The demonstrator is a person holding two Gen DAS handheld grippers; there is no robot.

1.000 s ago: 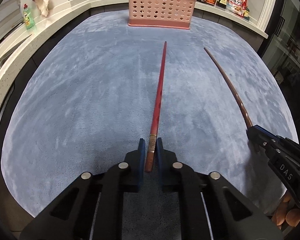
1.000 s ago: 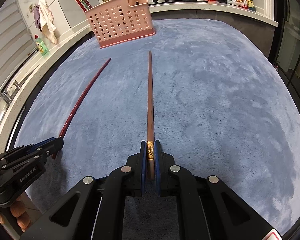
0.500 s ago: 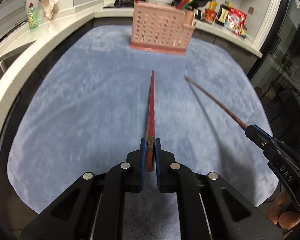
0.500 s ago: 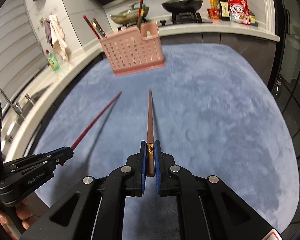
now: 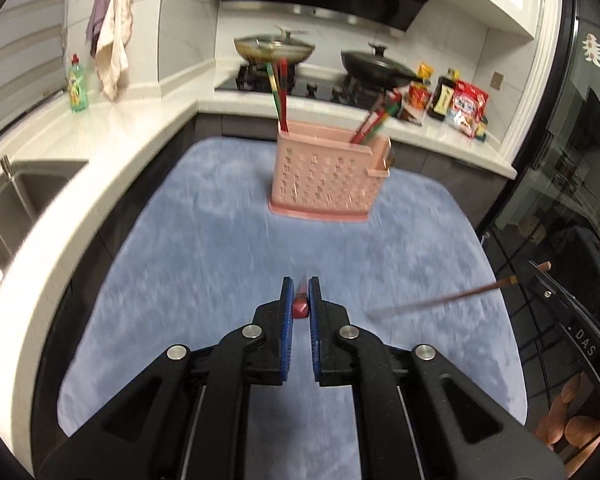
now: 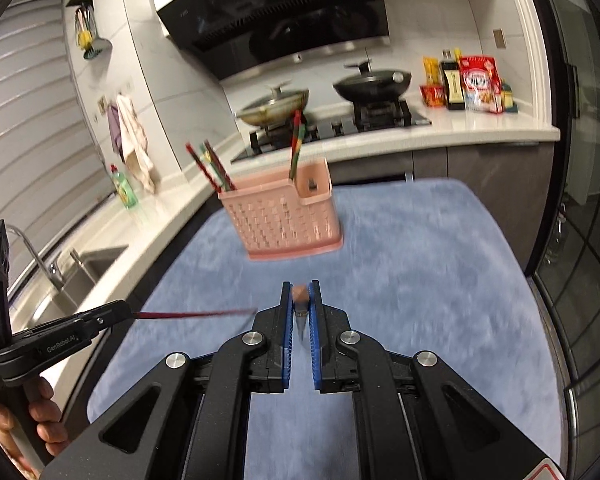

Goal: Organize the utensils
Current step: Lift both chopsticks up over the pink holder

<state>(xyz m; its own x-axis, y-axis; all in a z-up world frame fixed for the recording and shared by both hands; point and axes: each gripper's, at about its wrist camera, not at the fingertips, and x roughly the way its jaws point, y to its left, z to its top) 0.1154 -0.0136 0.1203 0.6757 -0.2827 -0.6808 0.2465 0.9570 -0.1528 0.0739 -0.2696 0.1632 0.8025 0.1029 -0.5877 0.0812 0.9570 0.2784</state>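
Both chopsticks (image 5: 300, 310) lifted, gripper-clamped.

Two chopsticks in the air, pink holder standing on the blue mat

We see the red chopstick (image 6: 192, 314) as a thin dark red stick, lifted off the mat and lying almost level; its butt end (image 5: 301, 309) is pinched between blue pads. The brown chopstick (image 5: 444, 300) is also lifted and a little tilted, its square butt end (image 6: 299, 295) held the same way. The pink utensil holder (image 5: 324, 178) stands upright at the far part of the mat, with many small holes in its wall; red and green chopsticks (image 5: 278, 92) already lean inside it, some in the main part and some near the small side pocket (image 6: 312, 186)
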